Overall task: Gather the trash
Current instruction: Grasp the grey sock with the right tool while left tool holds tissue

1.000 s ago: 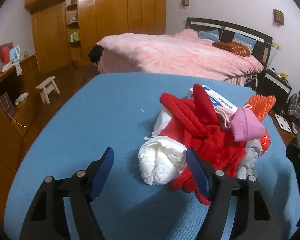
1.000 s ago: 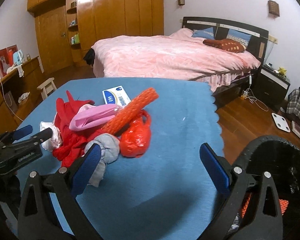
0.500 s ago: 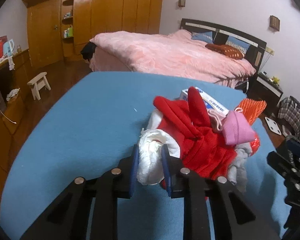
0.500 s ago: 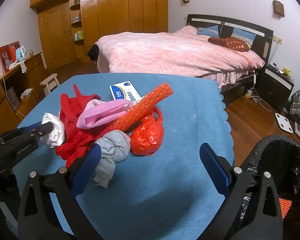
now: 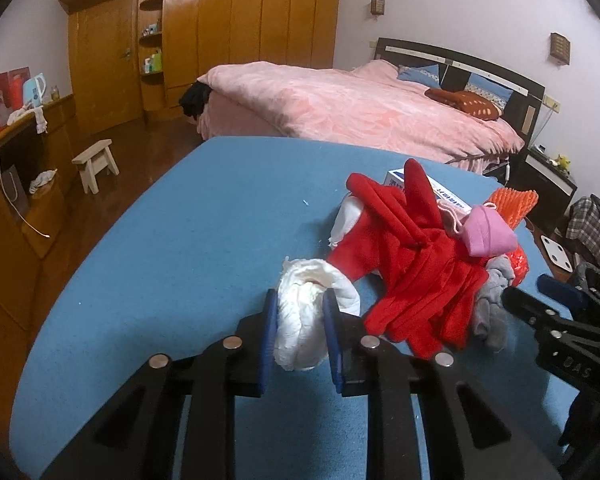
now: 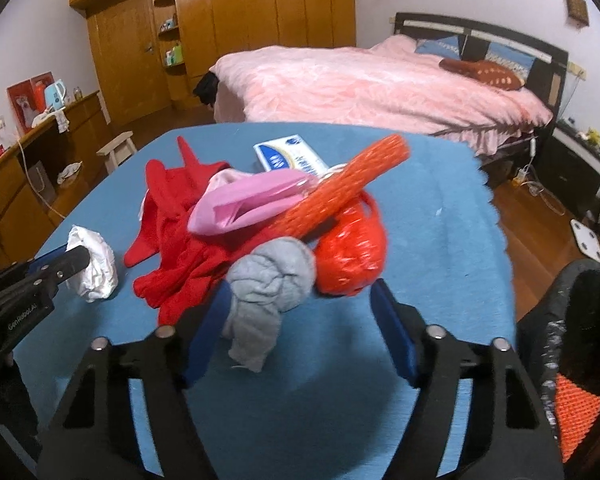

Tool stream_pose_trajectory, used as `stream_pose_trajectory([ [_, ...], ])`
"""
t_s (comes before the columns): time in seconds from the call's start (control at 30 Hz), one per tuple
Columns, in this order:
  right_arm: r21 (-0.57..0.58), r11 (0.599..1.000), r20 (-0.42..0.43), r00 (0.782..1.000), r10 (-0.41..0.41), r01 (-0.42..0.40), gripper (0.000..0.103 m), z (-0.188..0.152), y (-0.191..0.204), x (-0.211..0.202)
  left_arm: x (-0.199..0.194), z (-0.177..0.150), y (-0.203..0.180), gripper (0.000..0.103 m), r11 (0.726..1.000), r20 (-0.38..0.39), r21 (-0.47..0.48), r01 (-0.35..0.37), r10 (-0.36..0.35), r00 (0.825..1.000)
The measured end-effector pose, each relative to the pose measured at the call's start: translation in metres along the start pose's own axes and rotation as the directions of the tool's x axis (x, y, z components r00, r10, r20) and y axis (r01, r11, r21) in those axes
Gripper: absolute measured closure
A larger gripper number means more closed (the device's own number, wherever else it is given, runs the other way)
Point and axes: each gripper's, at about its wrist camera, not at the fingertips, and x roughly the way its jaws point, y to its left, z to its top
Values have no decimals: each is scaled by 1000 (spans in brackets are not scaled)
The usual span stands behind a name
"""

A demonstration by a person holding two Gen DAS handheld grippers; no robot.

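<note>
The left claw [image 5: 300,330] is clamped on the white crumpled wad [image 5: 306,312], at the pile's left edge on the blue bench [image 5: 172,248]. The right claw [image 6: 300,324] gapes around the grey rag [image 6: 270,280]. The black bin [image 6: 580,320] sits off the bench's right side, nearer the right claw, so the wad must cross over.

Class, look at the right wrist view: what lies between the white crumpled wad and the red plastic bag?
In the right wrist view, the red cloth and grey rag lie between the white wad and red plastic bag.
</note>
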Motion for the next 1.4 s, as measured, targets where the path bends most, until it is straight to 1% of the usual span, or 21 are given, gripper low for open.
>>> stream_pose_trajectory([
  [0.13, -27, 1000, -31, 999, 12, -13, 43, -1, 8, 10, 2, 0, 0, 80, 1000, -3, -3, 0, 0, 1000],
  [0.23, -34, 998, -69, 996, 51, -54, 53, -3, 13, 18, 2, 1, -1, 80, 1000, -4, -8, 3, -3, 1000],
  [0.27, -38, 997, -76, 995, 60, -63, 58, -4, 13, 19, 2, 1, -1, 80, 1000, -3, -8, 4, -4, 1000],
  [0.5, -28, 997, -63, 995, 73, -75, 76, -4, 10, 9, -4, -1, -5, 80, 1000, 4, 3, 15, -15, 1000],
  [0.53, -30, 996, -63, 995, 84, -86, 83, -4, 9, 7, -5, -1, -6, 80, 1000, 7, 5, 17, -17, 1000],
  [0.57, -27, 995, -65, 994, 90, -92, 96, -4, 8, 4, -7, -1, -6, 80, 1000, 9, 7, 19, -19, 1000],
  [0.67, -9, 995, -55, 994, 99, -99, 96, -5, 1, -4, -11, 0, -9, 80, 999, 14, 11, 31, -31, 999],
  [0.77, -1, 995, -65, 993, 95, -95, 96, -9, -5, -7, -14, 0, -16, 80, 999, 13, 20, 43, -43, 999],
  [0.8, 2, 996, -66, 994, 91, -91, 92, -10, -7, -7, -14, 0, -18, 80, 999, 11, 23, 48, -48, 999],
  [0.83, 11, 996, -66, 994, 86, -85, 91, -11, -9, -7, -14, -1, -19, 80, 998, 10, 25, 50, -50, 999],
  [0.87, 19, 996, -68, 994, 85, -84, 87, -11, -11, -7, -14, -1, -21, 80, 998, 7, 27, 52, -52, 999],
  [0.9, 26, 996, -69, 994, 86, -85, 79, -11, -13, -6, -13, -1, -22, 80, 998, 4, 30, 52, -52, 999],
  [0.93, 33, 996, -68, 994, 86, -84, 75, -10, -14, -6, -13, -2, -23, 80, 998, 4, 32, 51, -51, 999],
  [1.0, 46, 995, -62, 994, 91, -88, 60, -9, -15, -8, -13, -3, -23, 80, 998, 1, 31, 49, -49, 999],
  [1.07, 45, 995, -55, 994, 95, -93, 57, -7, -13, -8, -11, -3, -21, 80, 999, -2, 26, 47, -47, 999],
  [1.13, 38, 994, -60, 993, 100, -98, 56, -6, -11, -6, -10, -4, -19, 80, 999, -4, 22, 43, -43, 999],
  [1.2, 28, 996, -63, 994, 87, -86, 47, -5, -8, -3, -10, -4, -18, 80, 999, -3, 20, 39, -39, 999],
  [1.33, 2, 999, -92, 994, 51, -51, 47, -6, -2, 10, -9, -5, -15, 80, 999, -7, 11, 38, -38, 999],
  [1.37, 0, 999, -102, 994, 50, -50, 52, -7, -2, 13, -9, -6, -15, 80, 999, -7, 10, 37, -37, 999],
  [1.4, -2, 999, -113, 992, 54, -55, 65, -8, -1, 15, -9, -5, -15, 80, 999, -6, 8, 37, -37, 999],
])
